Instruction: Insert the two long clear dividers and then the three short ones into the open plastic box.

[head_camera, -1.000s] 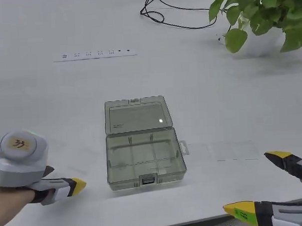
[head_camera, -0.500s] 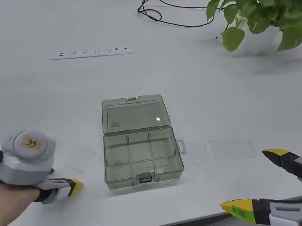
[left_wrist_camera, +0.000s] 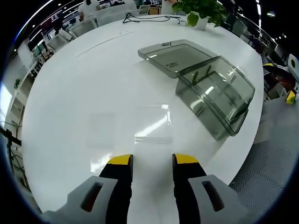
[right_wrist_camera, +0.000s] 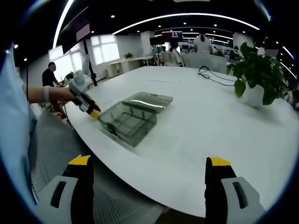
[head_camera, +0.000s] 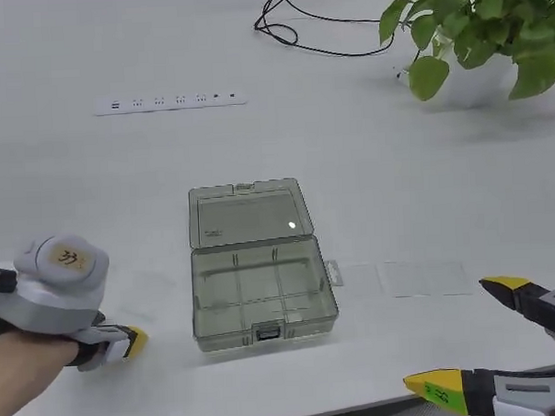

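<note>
Your left gripper (left_wrist_camera: 153, 161) has its jaws a narrow gap apart with nothing between them. In the head view its body and your hand (head_camera: 22, 376) cover most of it, so just one yellow tip pokes out. Just ahead of the tips, flat on the white table (head_camera: 395, 166), lies a clear divider (left_wrist_camera: 152, 123), given away mostly by its edges and a glint. A fainter clear piece (left_wrist_camera: 100, 131) sits beside it on the left, and you cannot make out its outline for certain. Beyond them and to the right stands the open plastic box (left_wrist_camera: 201, 109), lid laid back flat, well apart from the tips. Faint lines cross its floor, but whether they are dividers or moulded ribs cannot be told through the smoky walls.

Your right gripper (right_wrist_camera: 149, 161) is spread wide and holds nothing. In the head view the bottom right corner cuts it off. It sits near the table's front edge, with the box well ahead and to its left. More clear pieces (head_camera: 419, 277) lie just right of the box, between it and this gripper. They are nearly invisible against the white, and their count is unclear.
</note>
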The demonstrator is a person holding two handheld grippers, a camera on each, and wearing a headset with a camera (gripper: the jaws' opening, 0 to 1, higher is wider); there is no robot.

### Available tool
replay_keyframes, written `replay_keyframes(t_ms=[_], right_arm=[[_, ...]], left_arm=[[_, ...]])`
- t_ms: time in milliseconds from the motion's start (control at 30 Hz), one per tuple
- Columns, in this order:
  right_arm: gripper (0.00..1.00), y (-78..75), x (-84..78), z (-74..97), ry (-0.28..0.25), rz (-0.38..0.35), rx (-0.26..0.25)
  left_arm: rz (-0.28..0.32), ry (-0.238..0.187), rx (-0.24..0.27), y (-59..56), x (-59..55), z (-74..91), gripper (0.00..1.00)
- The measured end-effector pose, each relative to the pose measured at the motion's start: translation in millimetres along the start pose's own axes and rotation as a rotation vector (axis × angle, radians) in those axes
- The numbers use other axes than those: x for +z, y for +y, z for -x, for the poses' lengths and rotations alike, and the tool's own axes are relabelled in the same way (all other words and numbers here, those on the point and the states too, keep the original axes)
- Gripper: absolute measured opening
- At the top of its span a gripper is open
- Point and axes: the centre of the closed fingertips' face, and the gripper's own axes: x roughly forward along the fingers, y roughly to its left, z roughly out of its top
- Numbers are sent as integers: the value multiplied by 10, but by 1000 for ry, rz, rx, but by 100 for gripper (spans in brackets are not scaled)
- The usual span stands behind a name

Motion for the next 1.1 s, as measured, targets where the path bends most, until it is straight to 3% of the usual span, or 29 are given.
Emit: replay_keyframes(t_ms=[333, 1100], right_arm=[[100, 17, 13, -24, 5, 15, 11], [100, 112, 95, -137, -5, 11, 45]], left_arm=[[8, -8, 2, 10, -2, -9, 32], [192, -114, -57, -14, 26, 55, 31]])
